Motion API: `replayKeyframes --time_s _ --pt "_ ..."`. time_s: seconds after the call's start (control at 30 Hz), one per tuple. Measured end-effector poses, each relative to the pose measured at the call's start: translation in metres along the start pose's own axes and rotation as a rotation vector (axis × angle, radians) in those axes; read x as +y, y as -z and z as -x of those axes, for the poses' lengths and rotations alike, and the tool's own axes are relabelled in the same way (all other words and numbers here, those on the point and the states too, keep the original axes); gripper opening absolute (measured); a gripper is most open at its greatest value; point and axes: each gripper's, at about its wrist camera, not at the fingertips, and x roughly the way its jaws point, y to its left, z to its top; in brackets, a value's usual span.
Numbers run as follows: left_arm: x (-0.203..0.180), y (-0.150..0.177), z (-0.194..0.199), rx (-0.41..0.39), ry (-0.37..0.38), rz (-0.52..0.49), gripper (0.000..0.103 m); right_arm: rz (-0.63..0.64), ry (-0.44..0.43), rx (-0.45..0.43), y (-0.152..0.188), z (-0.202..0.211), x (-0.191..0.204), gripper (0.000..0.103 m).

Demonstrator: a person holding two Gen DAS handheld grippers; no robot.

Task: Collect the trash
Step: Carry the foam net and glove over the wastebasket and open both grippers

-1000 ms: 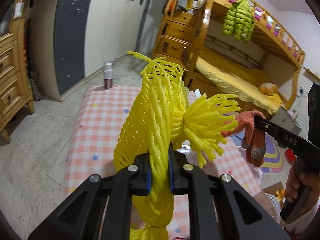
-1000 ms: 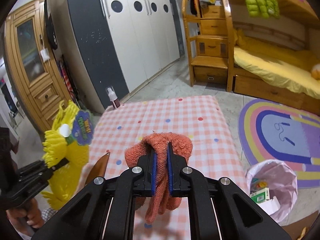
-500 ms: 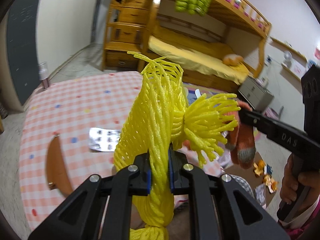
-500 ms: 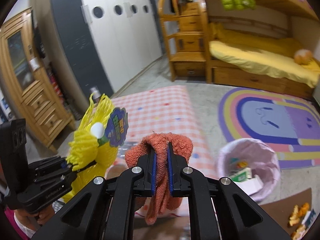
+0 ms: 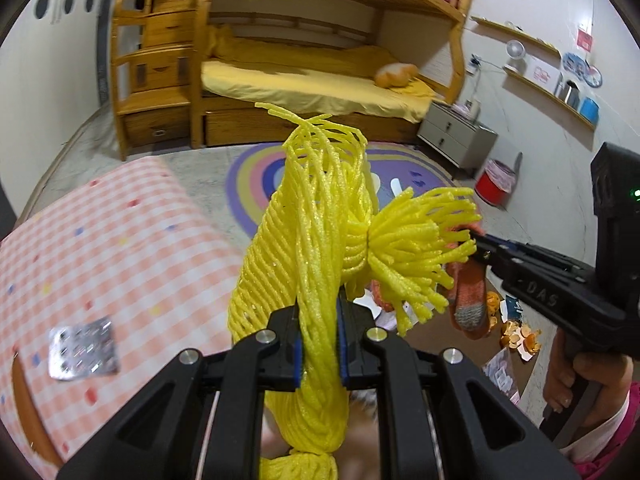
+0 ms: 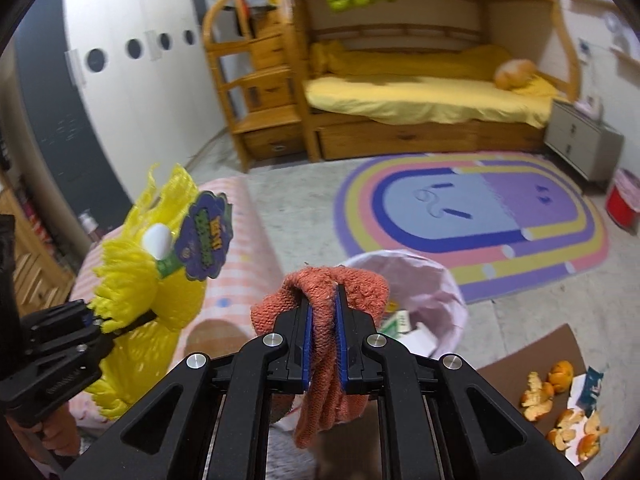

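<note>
My left gripper [image 5: 319,316] is shut on a yellow foam fruit net [image 5: 316,248], which hangs above and below its jaws. In the right wrist view the same net [image 6: 152,272] shows at the left, with a purple label [image 6: 206,240] on it. My right gripper [image 6: 323,312] is shut on an orange knitted glove [image 6: 324,364] that droops from its jaws. In the left wrist view the right gripper [image 5: 480,246] and the glove [image 5: 470,300] sit at the right, behind the net's fringe. A bin lined with a pink bag [image 6: 448,292] stands just beyond the glove.
A pink checked table [image 5: 112,248] carries a silver blister pack [image 5: 82,348]. Orange peels and scraps [image 6: 560,408] lie on brown cardboard on the floor at the right. A rainbow rug [image 6: 472,220], a bunk bed [image 6: 420,96] and a red bin [image 6: 620,204] stand further off.
Both hands have swung from over the table toward the rug side. The pink-lined bin has come from the lower right to right behind the glove. Both grips are unchanged.
</note>
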Motion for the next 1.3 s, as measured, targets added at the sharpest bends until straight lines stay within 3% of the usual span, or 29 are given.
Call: replayKeyframes --time_s 0.23,0.3,0.37,0.4,0.73,0.8,0.87,0.93,1.07,1.3 --pt "-0.015 -0.021 -0.042 0.043 0.038 -0.02 0.01 -0.081 0.057 0.081 -0.013 -0.055 -0.05 0.017" --pt "-0.017 -0.024 -0.049 0.051 0.039 -0.024 0.01 -0.107 0.059 0.102 -0.013 -0.068 -0.059 0.027" --pt "-0.017 -0.027 -0.057 0.061 0.041 -0.026 0.01 -0.13 0.068 0.109 -0.013 -0.076 -0.067 0.05" --pt "-0.019 -0.028 -0.061 0.065 0.04 -0.028 0.01 -0.136 0.068 0.1 -0.014 -0.077 -0.07 0.053" --pt "-0.035 -0.044 -0.112 0.139 0.083 -0.049 0.012 -0.205 0.096 0.01 -0.015 -0.051 -0.098 0.055" --pt "-0.041 -0.05 -0.122 0.144 0.104 -0.056 0.019 -0.216 0.105 -0.002 -0.016 -0.045 -0.103 0.055" --pt "-0.044 -0.055 -0.127 0.135 0.122 -0.06 0.041 -0.227 0.115 -0.015 -0.016 -0.039 -0.109 0.055" --pt "-0.046 -0.058 -0.124 0.099 0.136 -0.065 0.076 -0.243 0.121 -0.034 -0.016 -0.032 -0.114 0.055" --pt "-0.046 -0.059 -0.111 0.042 0.116 -0.082 0.083 -0.261 0.136 -0.079 -0.016 -0.02 -0.119 0.056" --pt "-0.03 -0.052 -0.088 0.031 0.033 -0.037 0.083 -0.229 0.108 -0.081 -0.013 -0.009 -0.101 0.056"
